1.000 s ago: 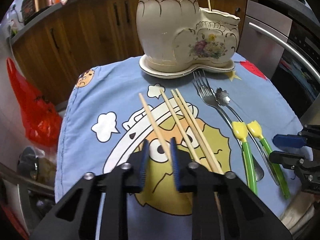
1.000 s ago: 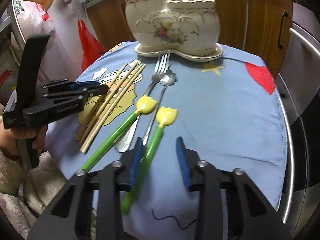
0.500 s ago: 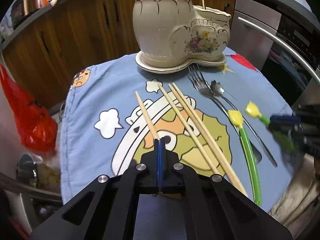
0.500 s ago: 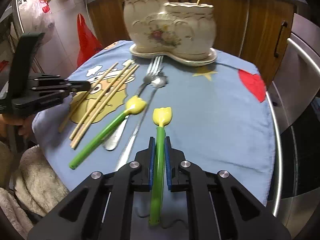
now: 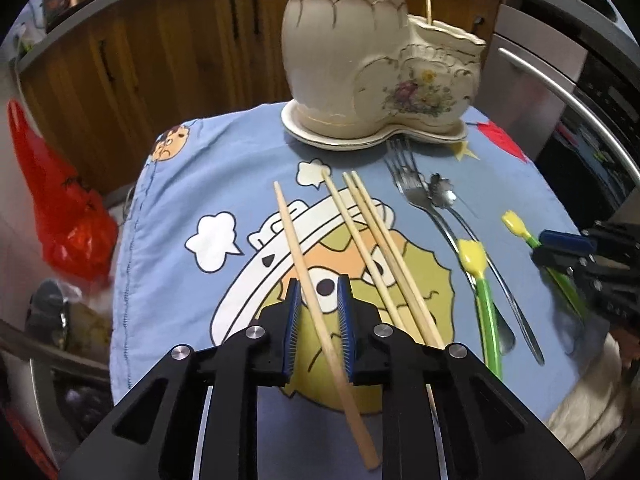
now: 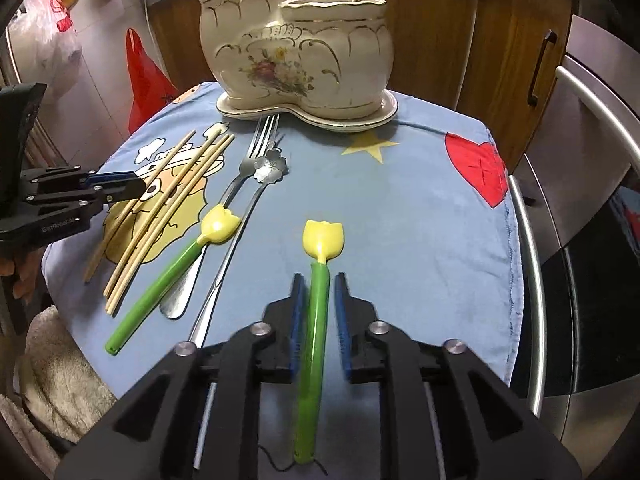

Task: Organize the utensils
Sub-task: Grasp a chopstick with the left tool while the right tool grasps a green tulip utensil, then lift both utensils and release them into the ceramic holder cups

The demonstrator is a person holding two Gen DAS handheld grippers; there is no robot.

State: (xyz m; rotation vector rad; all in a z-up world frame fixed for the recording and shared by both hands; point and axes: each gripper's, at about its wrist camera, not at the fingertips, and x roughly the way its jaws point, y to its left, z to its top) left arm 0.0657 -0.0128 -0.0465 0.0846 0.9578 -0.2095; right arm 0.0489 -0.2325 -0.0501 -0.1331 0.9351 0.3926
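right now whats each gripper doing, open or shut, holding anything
Left gripper: open, jaws either side of a chopstick, not clamped.
Right gripper: open, jaws either side of a green tulip utensil, not clamped.

Both cameras ride low over the blue-clothed tabletop (image 5: 168, 208), each looking forward between its own claw's fingers toward the cream holder (image 5: 360, 60) at the far edge. The left view sits near the chopsticks (image 5: 360, 240) – the right, near the green-handled utensils (image 6: 160, 280). Both share holder, chopsticks, fork (image 6: 256, 152).
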